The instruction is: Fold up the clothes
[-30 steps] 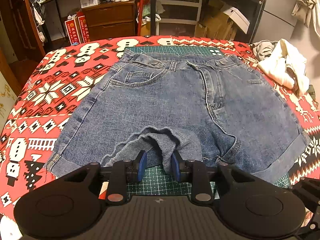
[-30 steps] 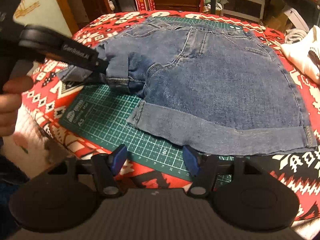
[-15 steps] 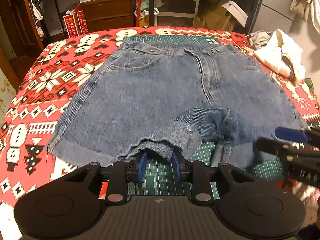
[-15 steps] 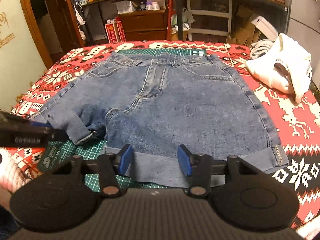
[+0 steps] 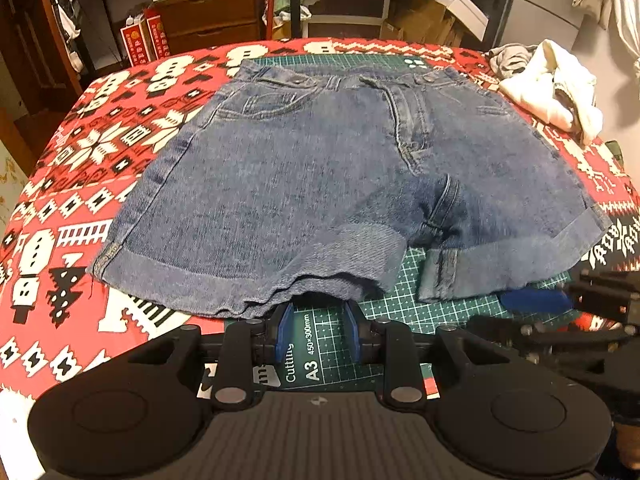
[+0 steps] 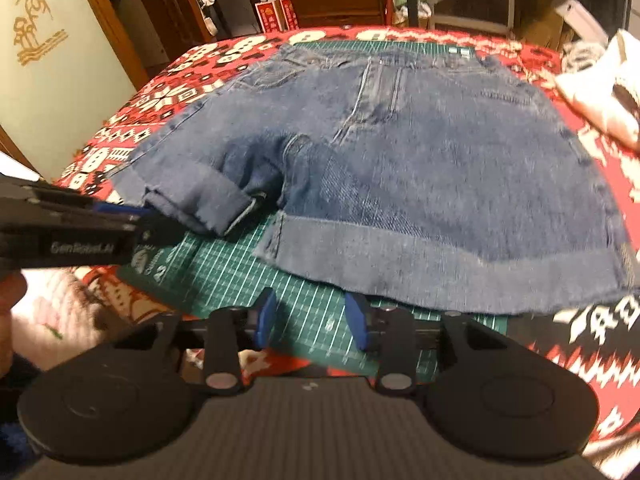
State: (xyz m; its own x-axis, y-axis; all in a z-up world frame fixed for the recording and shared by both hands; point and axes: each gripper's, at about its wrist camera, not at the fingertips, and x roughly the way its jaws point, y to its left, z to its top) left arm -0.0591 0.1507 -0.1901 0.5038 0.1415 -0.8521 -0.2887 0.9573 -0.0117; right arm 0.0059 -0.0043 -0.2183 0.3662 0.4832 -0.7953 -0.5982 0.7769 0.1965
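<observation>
Denim shorts (image 5: pixel 320 168) lie flat, front up, on a green cutting mat (image 5: pixel 320 356) over a red/white/black patterned cloth (image 5: pixel 100 168); waistband at far edge, leg hems toward the cameras. Progress: garment spread and mostly smoothed, no fold made yet; judged as early stage, w/ all folding left. Inner leg area near crotch is bunched and slightly raised, cuff of one leg (image 6: pixel 200 200) curled up, not lying flat. Left gripper (image 5: pixel 316 332) sits at near hem of that leg, fingers moderately apart, nothing between them, hem edge just over the tips. Right gripper (image 6: pixel 312 320) hovers at near edge of other leg's cuff, fingers apart, empty. Material: mid-wash blue denim, stiff-looking, visible twill grain, turned-up cuffs w/ frayed raw edges, metal button at waist. Mat has printed white grid. White crumpled garment (image 5: pixel 556 92) lies apart at far right.
</observation>
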